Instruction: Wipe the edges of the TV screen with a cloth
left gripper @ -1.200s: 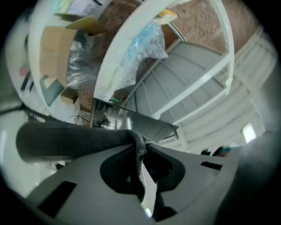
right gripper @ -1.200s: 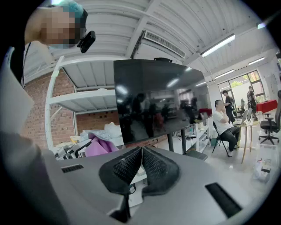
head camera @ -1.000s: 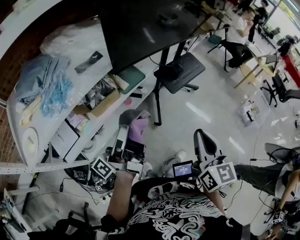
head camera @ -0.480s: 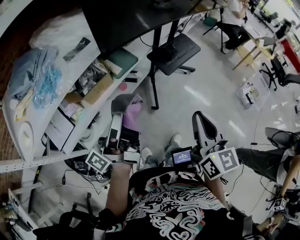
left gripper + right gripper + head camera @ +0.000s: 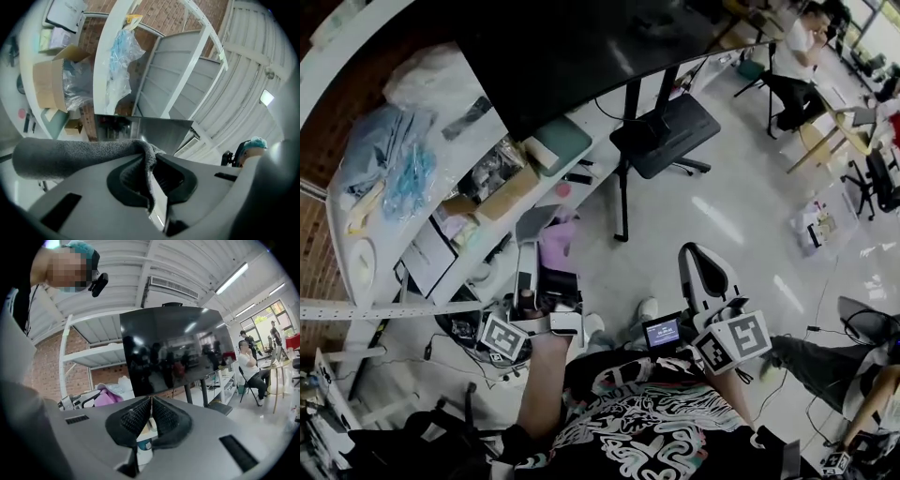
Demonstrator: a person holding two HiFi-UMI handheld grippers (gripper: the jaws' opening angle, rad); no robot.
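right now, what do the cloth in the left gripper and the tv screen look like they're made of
The cloth: grey soft textile, probably microfibre or terry; fine fuzzy nap, and it folds limply where the left gripper clamps it.
The TV screen: dark glossy panel, glass or hard plastic, cannot tell which; it mirrors ceiling lights and the room.

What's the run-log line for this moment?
left gripper: shut on grey cloth | right gripper: shut, empty | TV screen: not yet touched
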